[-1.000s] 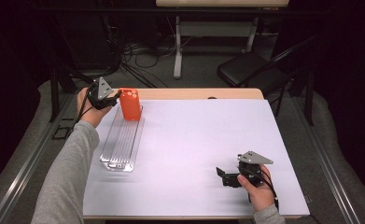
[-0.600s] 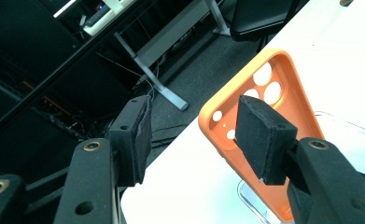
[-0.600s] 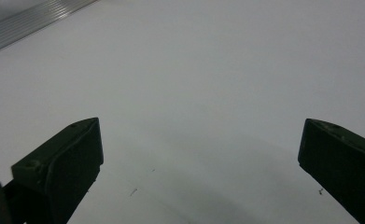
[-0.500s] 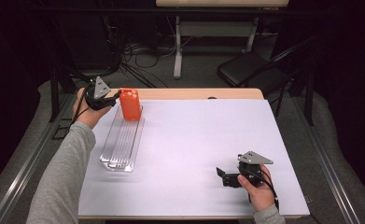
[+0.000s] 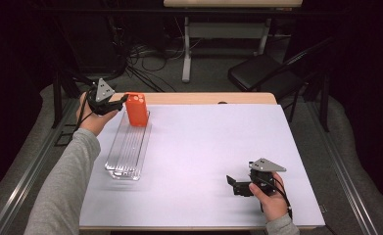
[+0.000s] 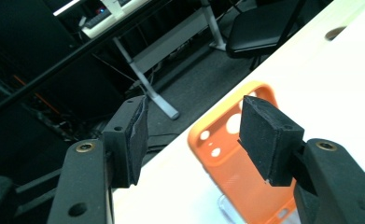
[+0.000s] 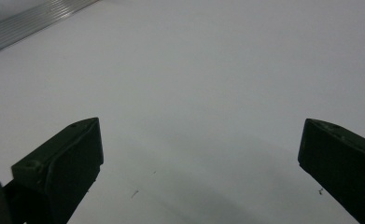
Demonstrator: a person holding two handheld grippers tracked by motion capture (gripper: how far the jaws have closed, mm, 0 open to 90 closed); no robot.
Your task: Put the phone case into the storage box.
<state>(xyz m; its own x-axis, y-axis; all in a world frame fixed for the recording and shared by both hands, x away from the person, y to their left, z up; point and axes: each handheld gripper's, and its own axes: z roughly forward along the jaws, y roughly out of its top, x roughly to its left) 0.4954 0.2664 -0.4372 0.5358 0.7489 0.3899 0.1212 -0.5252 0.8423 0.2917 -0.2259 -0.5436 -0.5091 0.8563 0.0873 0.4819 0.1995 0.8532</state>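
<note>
Nearest to me, my right gripper (image 5: pixel 234 185) rests low on the white table (image 5: pixel 213 147) at the near right corner, its grey three-cornered plate on top. From its own view, the two black jaws stand wide apart with nothing but bare, matte white surface between them.

Further out and to the left lies the clear tray (image 5: pixel 129 149), a long, narrow piece of ribbed see-through plastic. Its long axis runs away from me, tilted slightly rightward at the far end. A corner of its ribbing also shows at the top left of the right gripper view (image 7: pixel 26 21).

At the tray's far end stands the orange phone case (image 5: pixel 136 109), upright on its short edge, its long axis nearly vertical and leaning a little. It is a bright orange shell with rounded corners, a smooth, slightly rubbery look and round camera cutouts near the top. In the left gripper view the case (image 6: pixel 236 163) lies between the two jaws' lines, with its open, hollow side towards the camera.

Farthest, my left gripper (image 5: pixel 122 102) is held just beside the case at the table's far left edge. Its jaws have just been opening and now stand half apart; the felt-faced pads (image 6: pixel 137 135) do not press on the case.
</note>
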